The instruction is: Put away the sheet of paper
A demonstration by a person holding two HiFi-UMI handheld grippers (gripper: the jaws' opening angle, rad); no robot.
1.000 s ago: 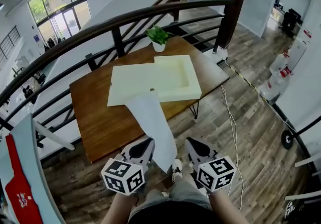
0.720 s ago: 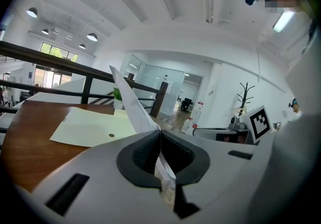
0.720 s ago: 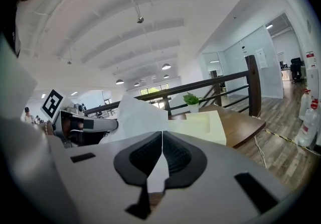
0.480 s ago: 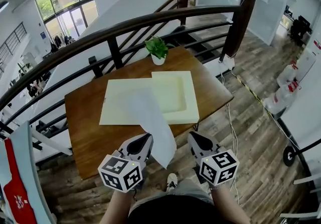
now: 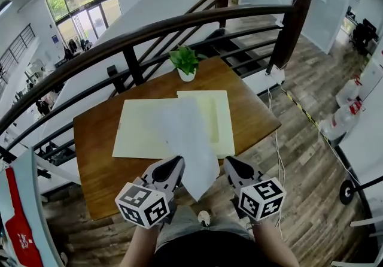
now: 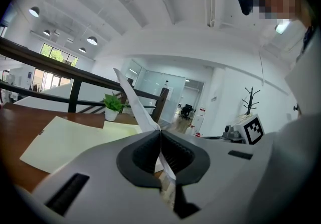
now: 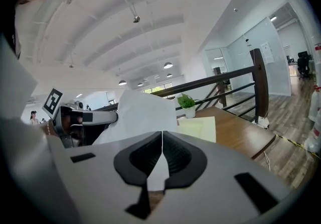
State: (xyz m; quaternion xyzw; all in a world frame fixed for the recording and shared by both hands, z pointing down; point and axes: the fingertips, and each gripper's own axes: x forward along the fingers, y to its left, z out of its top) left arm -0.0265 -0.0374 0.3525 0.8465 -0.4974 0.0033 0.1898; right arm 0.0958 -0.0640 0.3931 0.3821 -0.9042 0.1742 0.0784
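Left gripper point(image 5: 173, 168) and right gripper point(image 5: 231, 166) each pinch the near end of the white paper sheet point(image 5: 188, 140), whose long axis points far, over the open cream folder point(image 5: 136, 135) straight ahead.

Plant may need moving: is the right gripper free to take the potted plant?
Probably not: the right gripper is shut on the sheet of paper, as is the left gripper, and the potted plant stands at the table's far edge.

White sheet of paper point(image 5: 190, 140) hangs midair, slightly curved.
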